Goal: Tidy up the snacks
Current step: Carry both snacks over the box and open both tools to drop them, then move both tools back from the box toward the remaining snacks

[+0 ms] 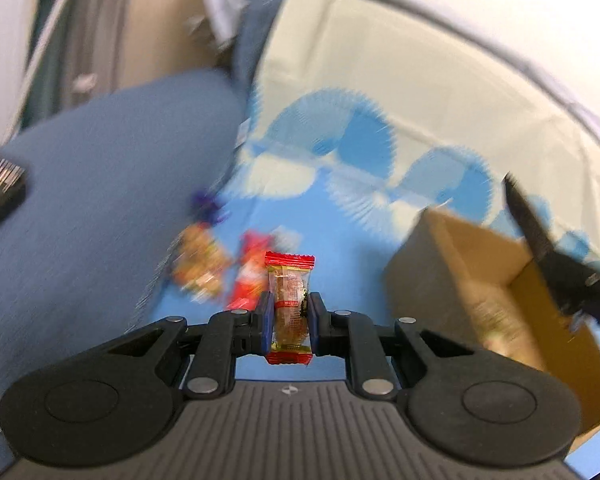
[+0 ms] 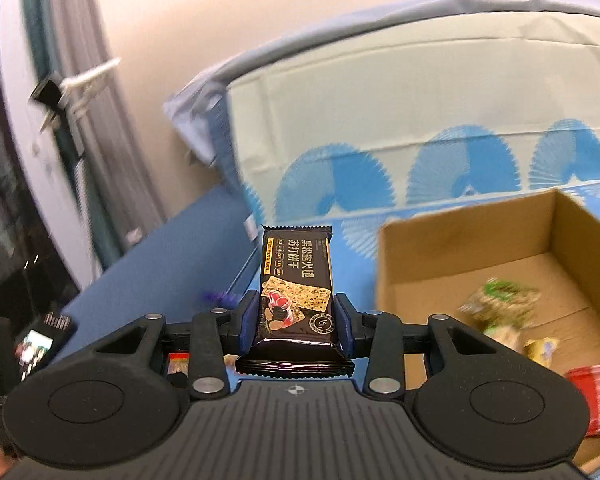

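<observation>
My left gripper point(image 1: 289, 309) is shut on a small clear snack packet with red ends point(image 1: 289, 300), held upright above the blue mat. Behind it lie a red packet point(image 1: 249, 276), an orange-brown packet point(image 1: 198, 266) and a purple one point(image 1: 208, 206), all blurred. An open cardboard box point(image 1: 480, 280) stands to the right; the other gripper point(image 1: 556, 264) hangs over it. My right gripper point(image 2: 296, 320) is shut on a black cracker packet point(image 2: 298, 280), left of the box point(image 2: 500, 256), which holds a green-white packet point(image 2: 500, 300), a yellow one point(image 2: 542, 350) and a red one point(image 2: 592, 396).
A blue cushioned seat point(image 1: 100, 200) rises at the left. A patterned blue and cream mat point(image 2: 380, 140) covers the surface and runs to the wall. A dark device with a lit screen point(image 2: 34, 348) sits at the far left.
</observation>
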Tool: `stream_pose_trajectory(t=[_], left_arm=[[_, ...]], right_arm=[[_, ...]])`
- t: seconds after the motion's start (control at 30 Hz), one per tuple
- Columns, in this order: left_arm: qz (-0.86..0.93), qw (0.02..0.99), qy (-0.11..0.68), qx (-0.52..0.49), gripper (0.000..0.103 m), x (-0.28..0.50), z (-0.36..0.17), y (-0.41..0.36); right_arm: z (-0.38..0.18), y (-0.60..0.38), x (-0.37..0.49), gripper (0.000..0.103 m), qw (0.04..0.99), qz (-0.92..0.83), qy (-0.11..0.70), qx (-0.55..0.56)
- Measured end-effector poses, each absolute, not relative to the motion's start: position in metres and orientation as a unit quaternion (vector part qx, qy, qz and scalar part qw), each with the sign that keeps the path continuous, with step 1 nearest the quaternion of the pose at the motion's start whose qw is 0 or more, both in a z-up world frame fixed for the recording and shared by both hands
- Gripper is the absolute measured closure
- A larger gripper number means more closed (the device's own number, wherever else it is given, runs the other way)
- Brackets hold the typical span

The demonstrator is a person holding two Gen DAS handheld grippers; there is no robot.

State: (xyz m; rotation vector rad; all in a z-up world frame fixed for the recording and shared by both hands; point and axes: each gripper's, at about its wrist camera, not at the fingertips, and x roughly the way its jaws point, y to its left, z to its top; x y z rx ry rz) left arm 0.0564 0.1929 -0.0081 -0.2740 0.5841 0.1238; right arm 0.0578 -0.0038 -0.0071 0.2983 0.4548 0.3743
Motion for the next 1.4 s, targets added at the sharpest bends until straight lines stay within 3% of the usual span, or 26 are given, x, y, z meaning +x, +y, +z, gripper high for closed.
stream_pose_trajectory(t=[0.57,0.6,0.63,0.7,0.83,1.03,1.27,1.37,1.4], left_arm=[[-0.112,0.966,0.207,-0.106,0.082,0.128,0.074,0.014],[-0.116,0.968,0.199,-0.097,0.069,0.127,0.078,0.008],[-0.117,0.971,0.191,-0.088,0.045,0.124,0.080,0.002],[-0.111,0.975,0.173,-0.078,0.019,0.115,0.084,-0.002],[-0.101,0.980,0.157,-0.073,0.010,0.096,0.078,0.009],[-0.020,0.990,0.134,-0.026,0.009,0.059,0.050,0.048],[0.022,0.972,0.229,-0.049,0.010,0.038,0.005,0.125],[0.038,0.957,0.276,-0.078,0.031,0.033,-0.017,0.160],[0.044,0.952,0.290,-0.085,0.046,0.032,-0.024,0.171]], right_arm=[[-0.018,-0.133,0.078,0.062,0.946,-0.061,0.192,0.254],[-0.019,-0.135,0.077,0.059,0.946,-0.065,0.190,0.253],[-0.019,-0.135,0.078,0.059,0.946,-0.068,0.191,0.252],[-0.021,-0.137,0.078,0.050,0.946,-0.073,0.195,0.250],[-0.022,-0.134,0.080,0.041,0.948,-0.073,0.198,0.239],[-0.019,-0.125,0.080,0.034,0.955,-0.078,0.191,0.213],[-0.020,-0.109,0.074,0.026,0.966,-0.060,0.172,0.182],[-0.021,-0.100,0.071,0.025,0.970,-0.047,0.171,0.167],[-0.022,-0.096,0.071,0.025,0.970,-0.041,0.174,0.163]])
